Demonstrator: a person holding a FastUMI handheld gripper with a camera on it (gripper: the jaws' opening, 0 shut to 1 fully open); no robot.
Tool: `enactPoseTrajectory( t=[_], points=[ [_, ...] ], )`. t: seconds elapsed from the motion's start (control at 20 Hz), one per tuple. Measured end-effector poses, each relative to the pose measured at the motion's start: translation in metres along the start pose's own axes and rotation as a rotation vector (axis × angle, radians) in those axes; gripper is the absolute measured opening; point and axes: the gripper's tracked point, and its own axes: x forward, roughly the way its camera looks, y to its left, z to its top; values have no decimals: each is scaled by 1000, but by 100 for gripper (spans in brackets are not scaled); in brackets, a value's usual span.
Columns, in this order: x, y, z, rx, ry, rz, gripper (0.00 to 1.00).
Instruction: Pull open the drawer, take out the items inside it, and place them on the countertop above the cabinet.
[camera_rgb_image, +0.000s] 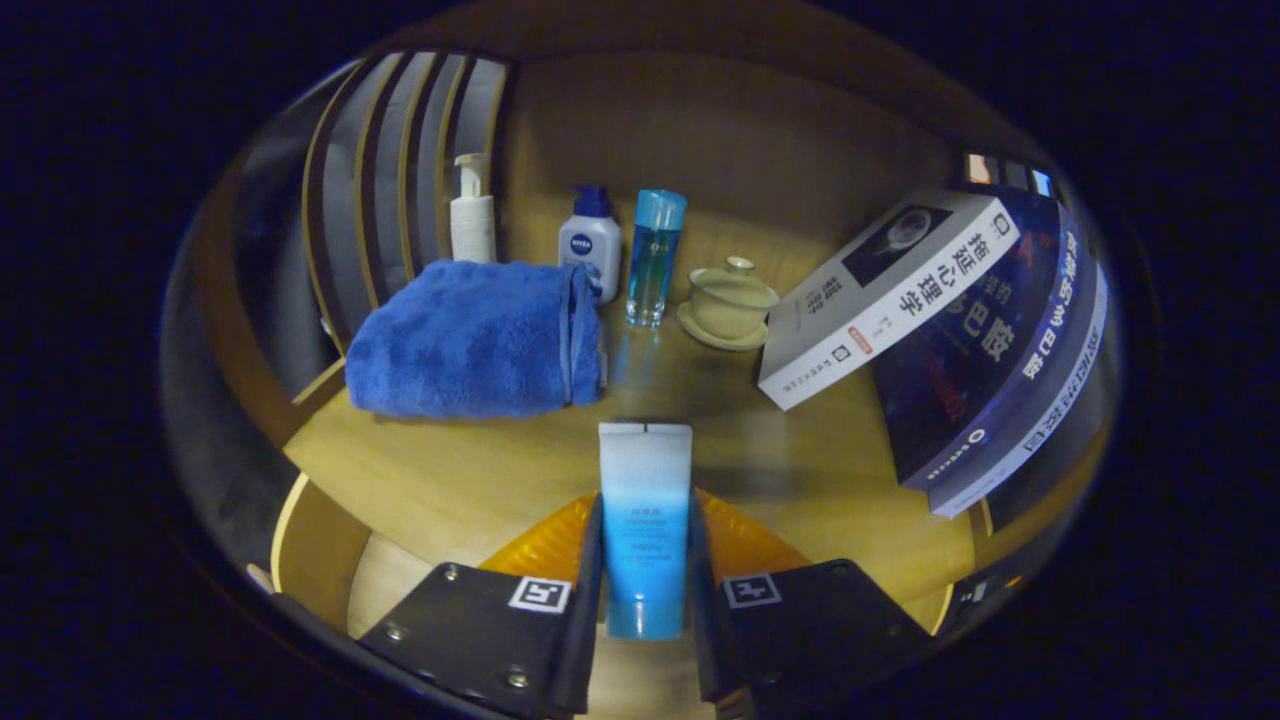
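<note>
The gripper (645, 560) is clamped snug on a blue-and-white tube (645, 520), both fingers pressing its sides, held over the near edge of the wooden countertop (460, 480). Further back there's a folded blue towel (475, 340) on the left, a lidded teacup (730, 300) and leaning books (960, 330) on the right.

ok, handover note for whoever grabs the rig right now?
Gripper: fingers shut on the blue tube, held over the countertop.
On the countertop beyond the fingers: folded blue towel, pump bottle, white lotion bottle, clear blue bottle, lidded cup on a saucer, leaning books.
Done: tube is out of the drawer.
Left: set the tube down, release; check the drawer for more.
</note>
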Motion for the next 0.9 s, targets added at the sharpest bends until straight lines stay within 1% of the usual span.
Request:
enactPoseTrajectory(
  t=[0.2, 0.35, 0.4, 0.45, 0.65, 0.75, 0.9],
  points=[
    [11, 1, 6, 52, -15, -9, 41],
    [16, 2, 11, 69, -35, -15, 41],
    [18, 2, 11, 64, -42, -14, 43],
    [16, -1, 11, 49, -54, -36, 45],
    [-3, -4, 25, -15, -178, -64, 81],
    [-23, 2, 32, -40, -240, -53, 99],
    [-53, 14, 38, -66, -319, -20, 99]
  ],
)
